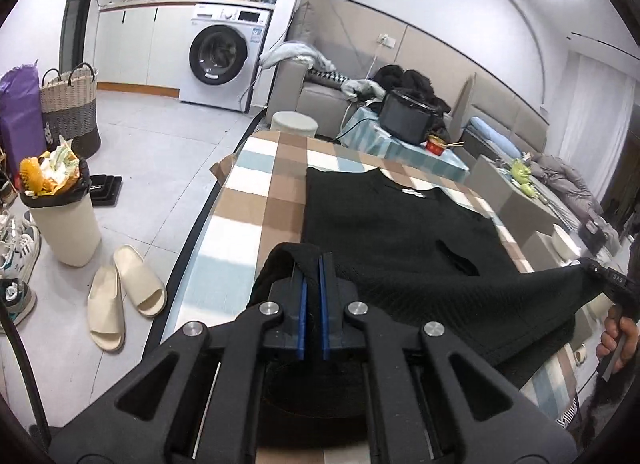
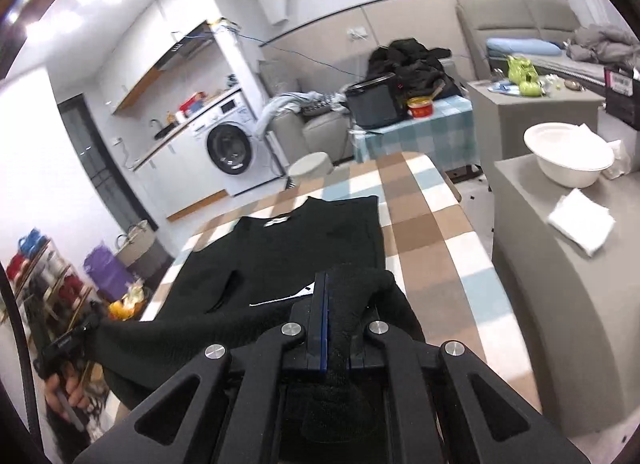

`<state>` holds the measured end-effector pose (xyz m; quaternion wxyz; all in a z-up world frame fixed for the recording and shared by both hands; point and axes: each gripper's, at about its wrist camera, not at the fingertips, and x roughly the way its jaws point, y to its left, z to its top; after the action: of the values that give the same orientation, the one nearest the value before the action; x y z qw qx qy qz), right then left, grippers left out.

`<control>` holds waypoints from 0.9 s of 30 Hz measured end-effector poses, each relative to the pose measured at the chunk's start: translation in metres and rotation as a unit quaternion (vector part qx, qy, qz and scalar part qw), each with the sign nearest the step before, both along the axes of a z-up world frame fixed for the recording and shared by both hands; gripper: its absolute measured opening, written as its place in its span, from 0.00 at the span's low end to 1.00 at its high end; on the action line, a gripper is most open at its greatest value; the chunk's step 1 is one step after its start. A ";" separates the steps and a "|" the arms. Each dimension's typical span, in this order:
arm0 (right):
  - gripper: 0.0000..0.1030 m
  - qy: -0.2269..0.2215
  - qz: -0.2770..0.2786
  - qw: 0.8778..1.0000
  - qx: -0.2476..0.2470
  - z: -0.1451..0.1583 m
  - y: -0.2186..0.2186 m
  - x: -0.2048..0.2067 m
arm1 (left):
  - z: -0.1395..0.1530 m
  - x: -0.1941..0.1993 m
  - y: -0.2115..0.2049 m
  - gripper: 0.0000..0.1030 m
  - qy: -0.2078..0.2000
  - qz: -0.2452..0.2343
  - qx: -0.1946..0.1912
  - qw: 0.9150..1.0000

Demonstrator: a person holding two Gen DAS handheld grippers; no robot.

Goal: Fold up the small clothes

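A black knit top lies flat on the checked tablecloth, neckline and white label at the far end. My left gripper is shut on the near left corner of its hem and holds it lifted. My right gripper is shut on the near right corner of the black top, also lifted. The hem hangs stretched between the two grippers above the table. Each gripper shows in the other's view: the right one and the left one.
A full bin, slippers and shoes sit on the floor left of the table. A grey cabinet with a white bowl and a folded cloth stands to the right. A stool and a small table with an appliance stand beyond.
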<state>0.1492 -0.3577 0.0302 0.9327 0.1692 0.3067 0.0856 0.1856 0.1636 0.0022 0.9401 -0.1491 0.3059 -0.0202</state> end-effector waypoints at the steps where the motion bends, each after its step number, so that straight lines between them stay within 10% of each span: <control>1: 0.05 0.005 -0.006 1.000 -0.001 -0.005 0.001 0.010 | -0.007 0.014 0.001 0.03 0.009 0.001 -0.001 1.000; 7: 0.11 0.124 -0.006 0.992 0.005 -0.063 -0.001 0.061 | -0.069 0.071 0.010 0.05 0.113 0.018 -0.032 0.993; 12: 0.42 0.162 0.010 0.982 0.101 -0.083 -0.028 0.048 | -0.078 0.066 0.020 0.24 0.128 0.010 -0.075 0.989; 19: 0.37 0.139 0.029 0.984 0.109 -0.084 -0.021 0.039 | -0.072 0.042 0.013 0.30 0.121 -0.016 -0.090 0.988; 21: 0.10 0.139 0.023 0.986 0.090 -0.083 -0.015 0.041 | -0.066 0.037 0.008 0.09 0.107 -0.013 -0.071 0.992; 27: 0.08 0.090 0.027 0.988 0.119 -0.054 -0.025 0.009 | -0.041 0.006 0.014 0.05 0.073 -0.006 -0.066 0.995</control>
<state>0.1584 -0.3827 -0.0239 0.8717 0.2776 0.3817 0.1315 0.1919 0.1778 -0.0389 0.9030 -0.2102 0.3730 -0.0353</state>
